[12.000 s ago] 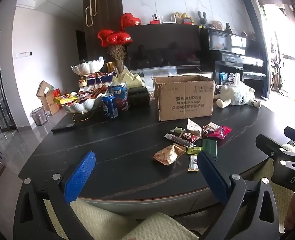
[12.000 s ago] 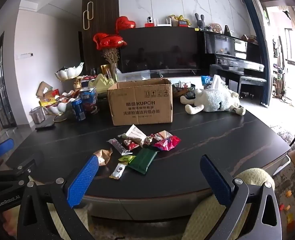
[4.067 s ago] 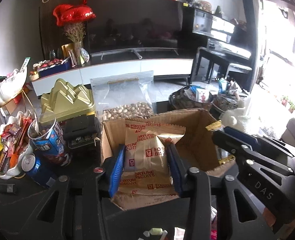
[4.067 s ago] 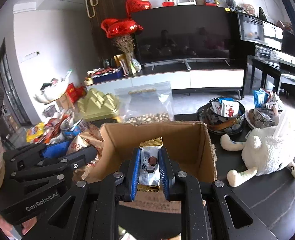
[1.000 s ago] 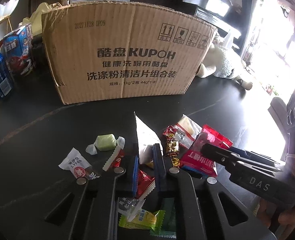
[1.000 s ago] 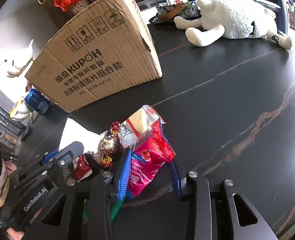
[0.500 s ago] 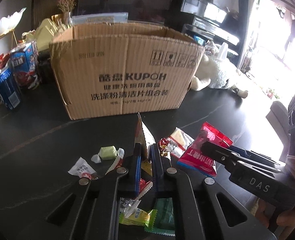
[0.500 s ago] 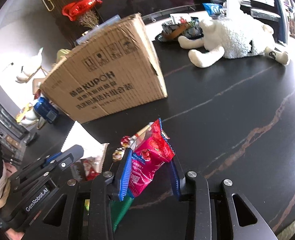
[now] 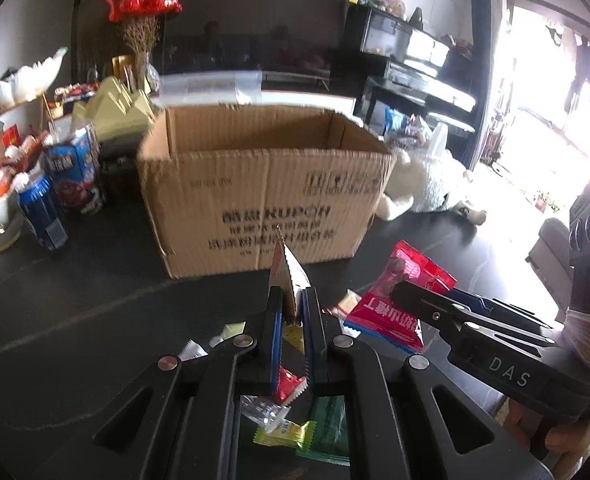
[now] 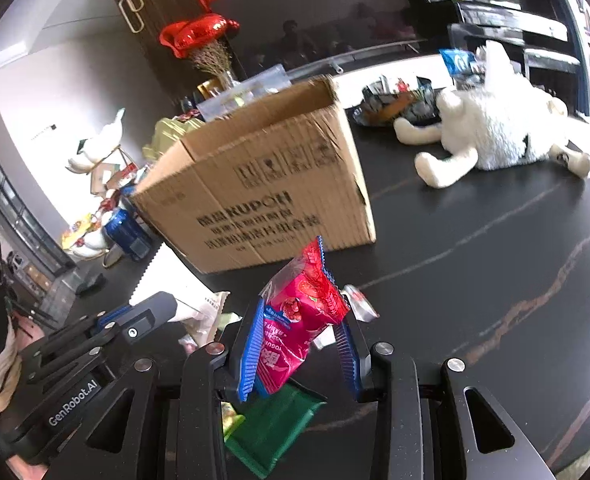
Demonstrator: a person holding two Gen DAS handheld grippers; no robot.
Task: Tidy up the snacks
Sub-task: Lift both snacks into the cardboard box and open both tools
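A dark table [image 9: 95, 312] carries an open cardboard box [image 9: 263, 196], which stands upright at its middle, top flaps gone or folded, with blurred print on the near wall. A white plush toy [image 10: 499, 132] lies to the box's right, well apart from it. The right gripper [image 10: 299, 344] is clamped on a red packet [image 10: 295, 316], lifted off the table in front of the box and tilted up toward it. The left gripper [image 9: 293, 316] is pinched shut on a white packet [image 9: 285, 276] with a sawtooth edge; the packet stands up between its fingers, near the box's front wall. Below both grippers a green packet [image 10: 271, 428] and some small candies [image 9: 283, 432], perhaps four or five, lie on the table.
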